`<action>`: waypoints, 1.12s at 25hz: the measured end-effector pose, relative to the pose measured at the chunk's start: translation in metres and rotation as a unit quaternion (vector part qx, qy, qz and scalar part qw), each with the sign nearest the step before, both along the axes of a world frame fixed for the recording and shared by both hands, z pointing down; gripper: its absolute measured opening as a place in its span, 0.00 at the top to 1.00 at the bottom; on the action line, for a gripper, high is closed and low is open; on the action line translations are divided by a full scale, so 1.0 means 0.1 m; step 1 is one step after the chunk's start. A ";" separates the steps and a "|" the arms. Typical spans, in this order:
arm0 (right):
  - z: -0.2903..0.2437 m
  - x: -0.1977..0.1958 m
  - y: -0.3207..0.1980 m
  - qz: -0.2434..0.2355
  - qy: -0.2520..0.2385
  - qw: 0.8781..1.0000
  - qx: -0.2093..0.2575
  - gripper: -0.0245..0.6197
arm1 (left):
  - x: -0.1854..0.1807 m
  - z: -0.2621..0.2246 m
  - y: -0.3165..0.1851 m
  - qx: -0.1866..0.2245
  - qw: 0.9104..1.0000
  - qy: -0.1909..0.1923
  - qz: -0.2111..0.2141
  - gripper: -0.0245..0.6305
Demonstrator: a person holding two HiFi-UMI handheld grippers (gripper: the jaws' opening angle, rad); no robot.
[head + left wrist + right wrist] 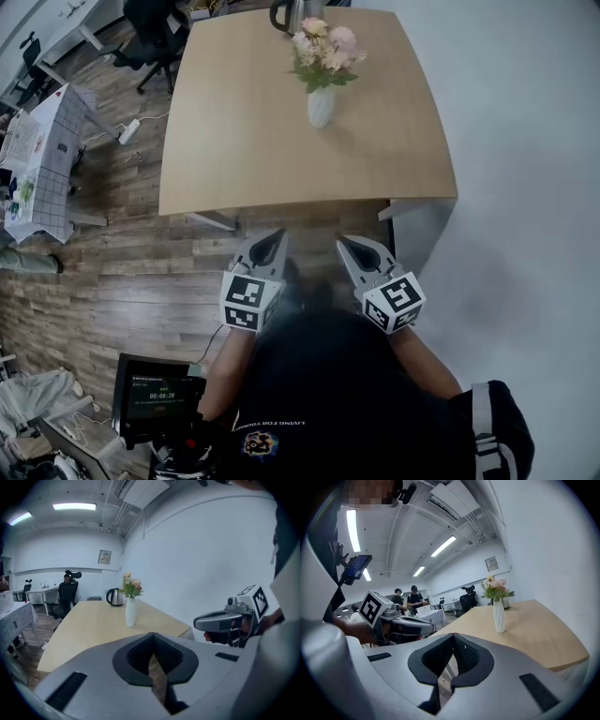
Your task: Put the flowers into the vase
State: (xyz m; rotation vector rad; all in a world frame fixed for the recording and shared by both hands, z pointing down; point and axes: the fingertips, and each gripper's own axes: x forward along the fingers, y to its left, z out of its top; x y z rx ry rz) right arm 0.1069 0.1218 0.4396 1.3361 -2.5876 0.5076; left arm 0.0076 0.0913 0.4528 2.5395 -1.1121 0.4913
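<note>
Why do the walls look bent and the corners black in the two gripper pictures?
Left gripper view: a wide lens bows the wall and blackens the corners; the ceiling light glares. Right gripper view: same bending, vase sharp. Head view: soft even light, table edges curve slightly.

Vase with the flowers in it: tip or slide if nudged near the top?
Likely tips: the vase is tall and narrow, and the flowers spread wider than it, so top-heavy. Its white body looks ceramic: probably fragile, maybe slippery. On the smooth table a low push might slide it.
</note>
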 end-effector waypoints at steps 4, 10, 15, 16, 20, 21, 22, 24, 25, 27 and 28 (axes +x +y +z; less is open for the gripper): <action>-0.03 0.24 0.35 -0.006 -0.010 1.000 0.001 0.94 | 0.24 -0.11 0.40 0.006 1.000 -0.012 -0.003 0.96; -0.05 0.03 0.27 -0.019 -0.018 1.000 0.011 0.94 | -0.06 -0.16 0.36 0.014 1.000 -0.016 -0.022 0.96; -0.03 -0.12 0.23 -0.024 -0.014 0.999 0.022 0.94 | -0.24 -0.16 0.30 0.029 0.999 -0.013 -0.030 0.96; -0.03 -0.16 0.22 -0.025 -0.013 0.999 0.024 0.94 | -0.27 -0.15 0.29 0.031 0.999 -0.012 -0.031 0.96; 0.03 -0.27 0.17 -0.030 -0.014 0.999 0.032 0.94 | -0.38 -0.06 0.31 0.033 0.999 -0.012 -0.035 0.96; 0.03 -0.34 0.15 -0.031 -0.014 0.999 0.034 0.94 | -0.45 -0.04 0.30 0.032 0.999 -0.014 -0.036 0.96; 0.00 -0.43 0.11 -0.033 -0.014 0.999 0.038 0.94 | -0.54 -0.03 0.28 0.032 0.999 -0.014 -0.036 0.96; -0.06 -0.62 0.02 -0.038 -0.014 0.998 0.045 0.94 | -0.72 -0.05 0.20 0.032 0.999 -0.015 -0.037 0.96; -0.07 -0.68 0.00 -0.040 -0.015 0.998 0.045 0.94 | -0.77 -0.05 0.18 0.033 0.999 -0.015 -0.037 0.96; -0.05 -0.74 0.00 -0.038 -0.020 0.998 0.039 0.94 | -0.82 -0.04 0.17 0.031 0.999 -0.018 -0.033 0.96; -0.04 -0.79 0.00 -0.036 -0.021 0.999 0.034 0.94 | -0.87 -0.03 0.16 0.029 0.999 -0.018 -0.030 0.96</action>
